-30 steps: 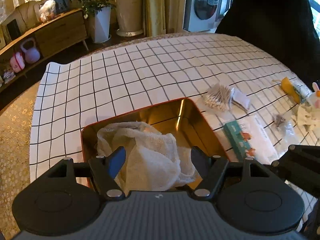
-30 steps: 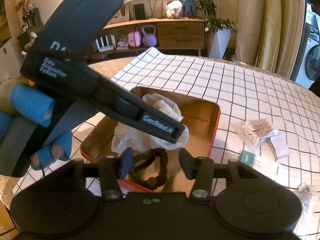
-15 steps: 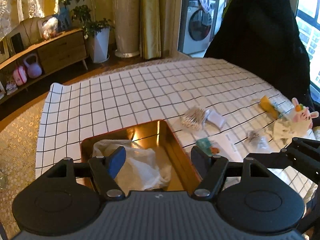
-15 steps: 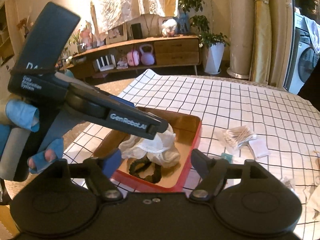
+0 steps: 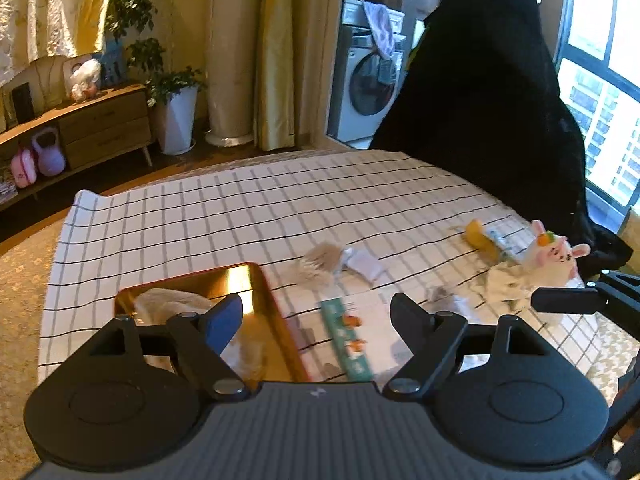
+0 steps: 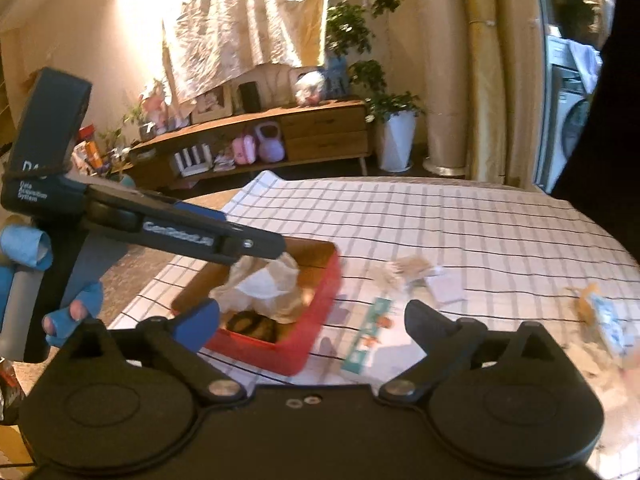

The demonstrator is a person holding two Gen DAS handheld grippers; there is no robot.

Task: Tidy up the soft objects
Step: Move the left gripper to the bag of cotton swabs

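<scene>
A red tin tray (image 6: 320, 312) with a gold inside (image 5: 276, 340) sits on the checked tablecloth. It holds a white gauze cloth (image 6: 268, 284), also in the left wrist view (image 5: 168, 304), and a dark hair tie (image 6: 252, 324). My left gripper (image 5: 316, 312) is open and empty, raised above the tray's right side. My right gripper (image 6: 312, 320) is open and empty, above the tray's near corner. A pink plush rabbit (image 5: 554, 258) and a white crumpled cloth (image 5: 506, 282) lie at the table's right edge.
A cotton swab bundle (image 5: 320, 262), a small white packet (image 5: 366, 264), a green-edged flat pack (image 5: 348, 338), a clear bag (image 5: 448, 298) and a yellow packet (image 5: 482, 240) lie right of the tray. A black-covered chair (image 5: 488, 100) stands behind the table.
Both grippers have lifted up and back from the tray and swung right. The right gripper's jaws have opened wider. The cloth and hair tie stay in the tray.
</scene>
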